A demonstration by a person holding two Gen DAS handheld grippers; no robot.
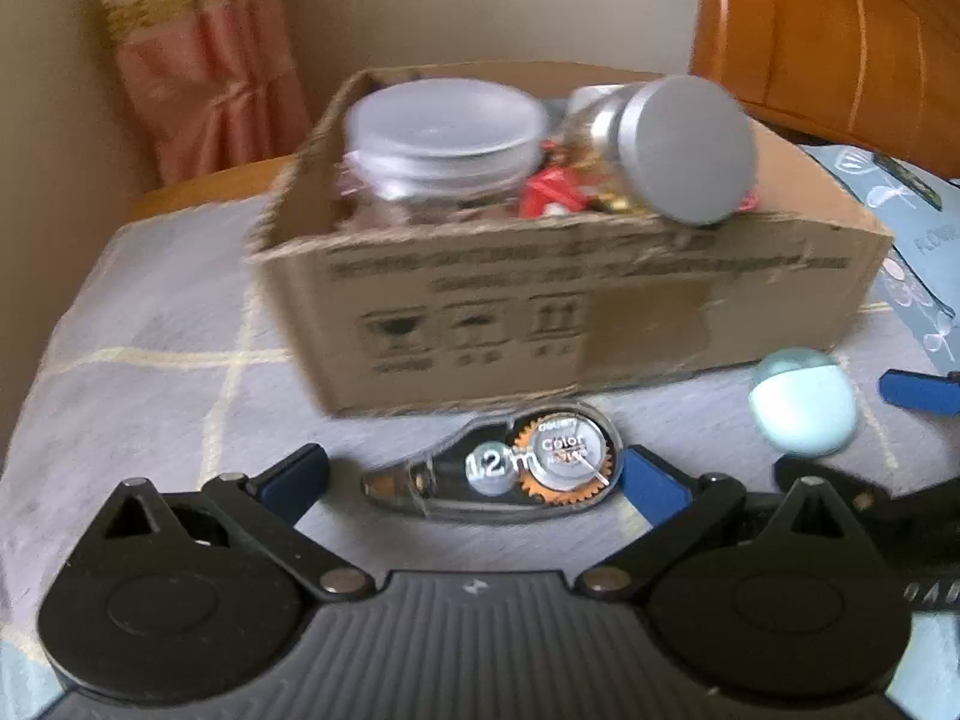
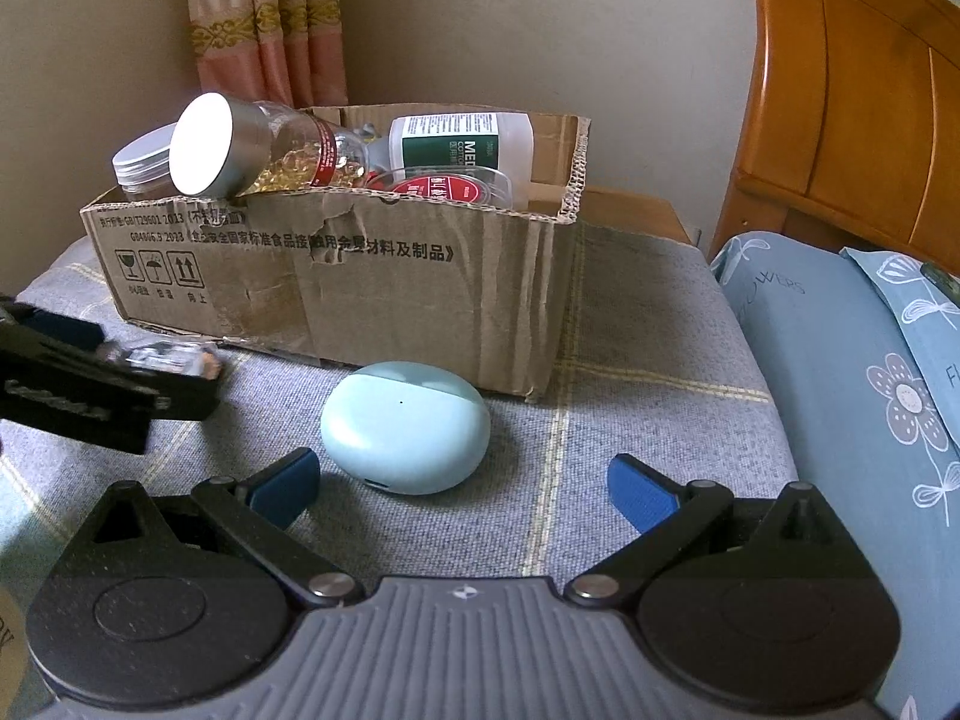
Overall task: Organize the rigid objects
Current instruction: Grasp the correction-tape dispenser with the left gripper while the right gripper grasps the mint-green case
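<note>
Blurring most of the left wrist view: cardboard box (image 2: 336, 276) crammed with jars, contents partly hidden. Left hand-held gripper (image 1: 474, 471) spread around correction tape (image 1: 498, 468); right hand-held gripper (image 2: 462, 483) spread near pale blue earbud case (image 2: 405, 435). Grey checked cloth (image 2: 630, 420), curtain (image 2: 267, 24), wooden headboard (image 2: 852, 90).

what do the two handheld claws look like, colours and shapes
Both match: the left claw and right claw each have a grey ribbed body with a small white mark, two round black housings, black link arms on silver pivot pins, and blue pads on the fingers. No cables or sleeves show.
</note>
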